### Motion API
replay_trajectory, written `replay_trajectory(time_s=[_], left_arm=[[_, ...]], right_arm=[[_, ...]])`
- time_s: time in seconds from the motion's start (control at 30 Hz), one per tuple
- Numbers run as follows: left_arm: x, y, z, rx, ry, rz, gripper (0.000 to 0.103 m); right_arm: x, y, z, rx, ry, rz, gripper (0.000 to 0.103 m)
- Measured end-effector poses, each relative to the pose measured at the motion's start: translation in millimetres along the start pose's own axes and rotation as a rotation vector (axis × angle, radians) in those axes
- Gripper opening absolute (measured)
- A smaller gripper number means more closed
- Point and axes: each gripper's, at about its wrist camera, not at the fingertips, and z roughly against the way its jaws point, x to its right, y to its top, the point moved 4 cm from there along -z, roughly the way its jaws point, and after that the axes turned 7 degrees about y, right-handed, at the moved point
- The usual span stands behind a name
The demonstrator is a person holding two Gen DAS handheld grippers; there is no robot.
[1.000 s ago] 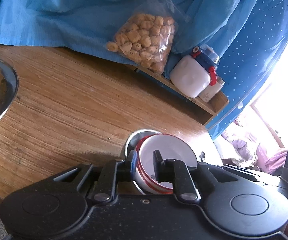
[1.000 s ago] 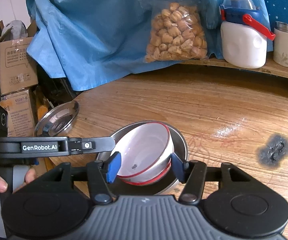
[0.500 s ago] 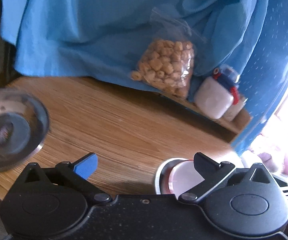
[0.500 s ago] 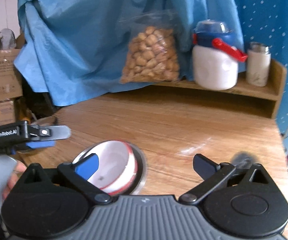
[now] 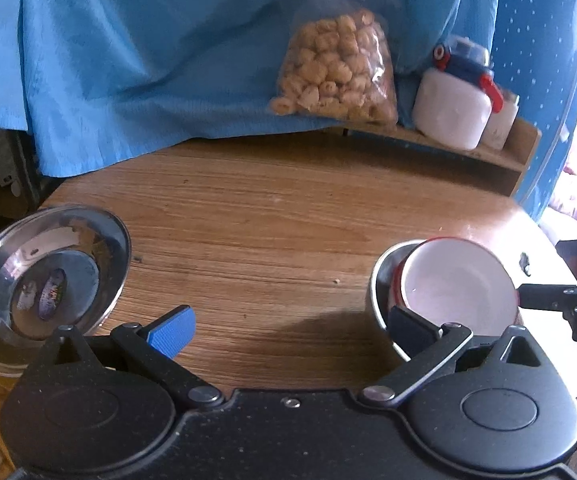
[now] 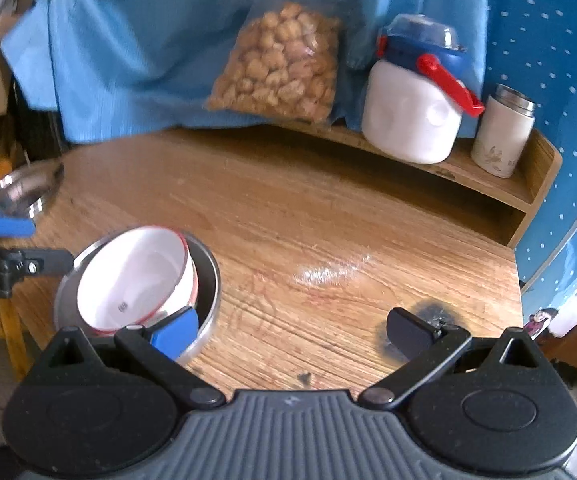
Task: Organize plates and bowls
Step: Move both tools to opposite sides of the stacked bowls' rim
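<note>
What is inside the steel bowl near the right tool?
A white bowl with a red rim sits tilted inside the steel bowl. Its inside looks empty. The steel bowl's bottom is covered, so anything beneath cannot be seen.

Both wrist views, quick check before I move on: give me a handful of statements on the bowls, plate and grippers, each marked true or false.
1. The white bowl sits inside the steel bowl. True.
2. The left gripper is shut on the white bowl. False: its jaws are wide open, with only bare table between them.
3. The right gripper is open and holds nothing. True.
4. The steel plate is stacked under the two bowls. False: it lies apart, at the table's far left edge.
5. The bag of snacks lies inside the white bowl. False: it leans on the shelf at the back.
</note>
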Motion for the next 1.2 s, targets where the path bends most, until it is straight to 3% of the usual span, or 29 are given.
replay_trajectory(time_s=[0.43,0.6,0.9,1.03,1.2], left_arm=[[12.5,0.9,-12.9,-0.06,0.003,-0.05,0.102],[15.1,1.0,-14.6,-0.047,0.033,-0.058,0.102],[15.7,0.2,-16.0,-0.007,0.05,-0.074,0.102],[14.0,-1.4,-18.2,-0.014,0.065,-0.025,0.102],[4.9,-7.6,-25.3,-0.081,0.048,0.143,0.102]], right_arm=[[-15.1,10.2,-11.5,-0.081,-0.033,0.106,0.103],[-25.2,10.2,-18.5,-0.104,-0.078,0.167,0.103],[-29.1,9.3,-22.2,-0.067,-0.143,0.2,0.103],[-29.9,4.3,-20.9,-0.034,-0.166,0.157,0.103],[-25.8,-5.7,-23.9,-0.006,-0.169,0.023,0.102]])
